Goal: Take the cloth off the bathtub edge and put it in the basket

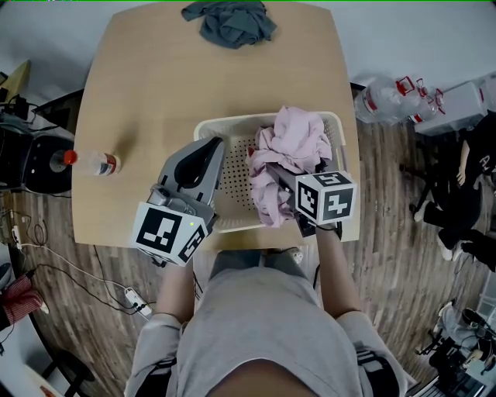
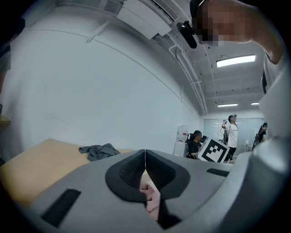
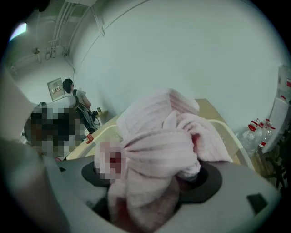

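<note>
The right gripper [image 1: 284, 181] points down into the basket [image 1: 229, 121] with its jaws spread wide. The pink cloth [image 3: 154, 136] lies bunched between them and spills over both, and the dark pads show bare to either side of it, so the jaws are open around the cloth rather than clamped on it. From there the cloth piles up ahead of the gripper and fills the basket's right half, with one fold hanging back toward the gripper's marker cube.

The left gripper [image 1: 215, 146] is just to the left of the right one and points level over the basket's left side. Its jaws are closed tip to tip with nothing between them. In the left gripper view a bit of pink shows through the gap below the tips.

The basket stands on the near part of the tabletop [image 1: 155, 77]. A plastic bottle [image 1: 91, 161] lies on its side well to the left of the left gripper. A crumpled grey cloth [image 1: 229, 22] lies far ahead of both grippers at the tabletop's far edge.
</note>
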`<state>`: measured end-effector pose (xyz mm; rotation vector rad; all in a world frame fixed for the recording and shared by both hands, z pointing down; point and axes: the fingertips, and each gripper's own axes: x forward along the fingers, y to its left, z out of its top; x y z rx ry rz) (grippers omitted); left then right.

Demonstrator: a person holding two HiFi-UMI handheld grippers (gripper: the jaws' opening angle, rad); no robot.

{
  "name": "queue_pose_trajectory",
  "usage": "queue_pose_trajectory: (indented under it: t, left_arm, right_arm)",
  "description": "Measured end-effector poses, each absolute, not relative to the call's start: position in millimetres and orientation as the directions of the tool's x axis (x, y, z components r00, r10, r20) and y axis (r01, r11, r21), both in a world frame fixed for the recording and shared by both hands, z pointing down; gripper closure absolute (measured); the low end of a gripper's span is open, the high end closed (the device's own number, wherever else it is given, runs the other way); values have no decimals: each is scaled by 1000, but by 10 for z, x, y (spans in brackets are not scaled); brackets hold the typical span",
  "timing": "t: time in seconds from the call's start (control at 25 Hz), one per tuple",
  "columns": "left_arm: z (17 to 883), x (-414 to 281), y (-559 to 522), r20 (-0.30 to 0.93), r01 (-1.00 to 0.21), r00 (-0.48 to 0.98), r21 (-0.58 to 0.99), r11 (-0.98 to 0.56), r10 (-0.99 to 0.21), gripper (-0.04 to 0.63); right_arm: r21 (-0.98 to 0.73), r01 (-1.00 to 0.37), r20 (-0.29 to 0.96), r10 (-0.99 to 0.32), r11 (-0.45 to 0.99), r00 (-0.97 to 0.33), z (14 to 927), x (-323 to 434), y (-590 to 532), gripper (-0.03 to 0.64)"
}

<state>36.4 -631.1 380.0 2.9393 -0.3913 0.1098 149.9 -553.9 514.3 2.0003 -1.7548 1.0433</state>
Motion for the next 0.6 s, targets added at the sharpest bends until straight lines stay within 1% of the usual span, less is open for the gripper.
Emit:
queue_pose_trajectory:
  t: [0.28, 0.6]
  left_arm:
    - [3797, 389, -6304, 91, -254, 966, 168, -953, -241, 580]
    - [3822, 398, -6224, 85, -237, 971, 178, -955, -225, 580]
  right_arm:
    - [-198, -956, 749, -662, -215, -7, 5284, 1477, -5434, 196]
    - [-188, -956, 745, -667, -224, 9, 5187, 1435, -5332, 196]
